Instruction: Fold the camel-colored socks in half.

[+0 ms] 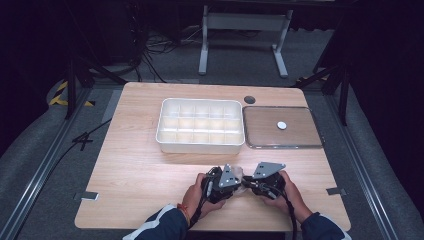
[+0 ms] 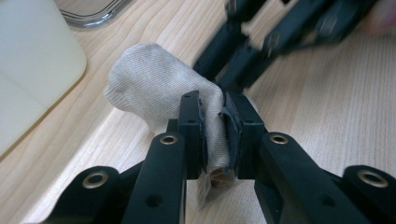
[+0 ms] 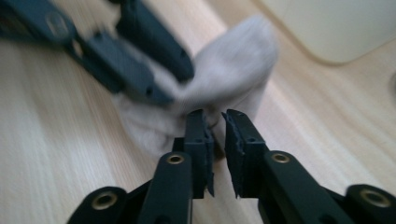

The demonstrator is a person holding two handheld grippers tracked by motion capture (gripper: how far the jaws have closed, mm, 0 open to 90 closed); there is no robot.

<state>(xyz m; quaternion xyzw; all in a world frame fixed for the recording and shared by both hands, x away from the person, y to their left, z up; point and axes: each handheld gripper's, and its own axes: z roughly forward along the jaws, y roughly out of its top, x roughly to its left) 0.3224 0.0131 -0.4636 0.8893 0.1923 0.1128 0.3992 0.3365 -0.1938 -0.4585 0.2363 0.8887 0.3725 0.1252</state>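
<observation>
My left tool [image 2: 215, 135] pinches a bunched beige sock [image 2: 154, 86] between its jaws, low over the near middle of the bench [image 1: 130, 165]. My right tool [image 3: 218, 140] meets it from the other side, its jaws narrowly parted at the sock's edge. Farther off sit the white divided tray [image 1: 200, 145] and, just right of it, a clear lid [image 1: 260, 142] with a small white disc [image 1: 282, 125].

No text, label, brand, number or sign can be read in any of the three views. The yellow-and-black striped marking [image 1: 61, 93] seen on the floor left of the table carries no lettering, and the small tape patches [image 1: 89, 196] at the table's edges appear blank, though they are too small to be certain.
</observation>
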